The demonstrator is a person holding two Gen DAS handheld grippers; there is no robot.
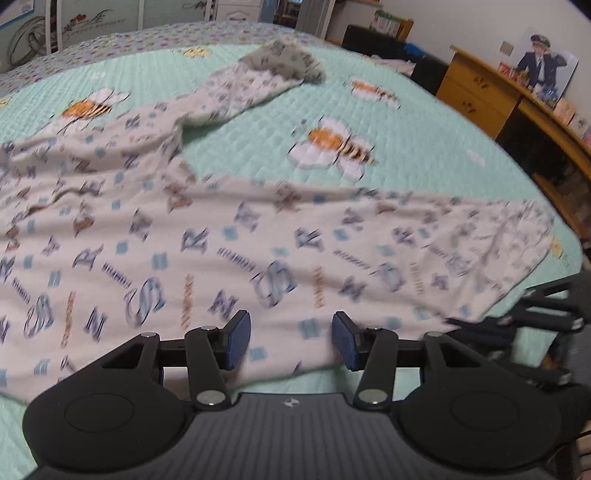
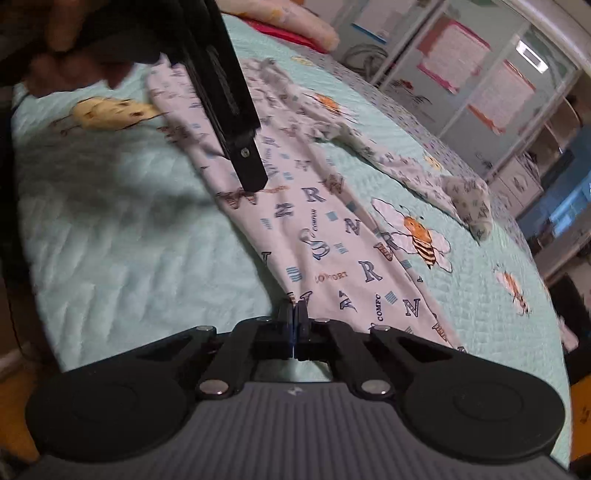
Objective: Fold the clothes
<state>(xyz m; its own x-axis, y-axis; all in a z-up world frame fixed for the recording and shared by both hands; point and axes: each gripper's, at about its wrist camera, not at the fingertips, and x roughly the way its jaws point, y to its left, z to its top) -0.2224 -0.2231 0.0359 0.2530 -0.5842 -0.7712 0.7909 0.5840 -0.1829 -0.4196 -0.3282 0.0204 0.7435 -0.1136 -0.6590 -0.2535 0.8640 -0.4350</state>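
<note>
Pyjama top (image 1: 229, 236) printed with letters lies spread along the near edge of the bee-patterned quilt (image 1: 258, 122), its hem corner pinched in the pressed-together right gripper (image 2: 294, 325) (presumably to lift a fold) while the left gripper (image 1: 291, 338) hovers spread above the hem.

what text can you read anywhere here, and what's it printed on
"COMFORT": in small orange print on the white patterned garment, right wrist view.
"COMFC": its end hidden, in dark print on the same garment, nearer the right gripper.
"R", "N", "S", "Z": large single letters scattered over the garment.
Script on the white headboard: too blurred to read.
Wall posters: too small to read.
</note>
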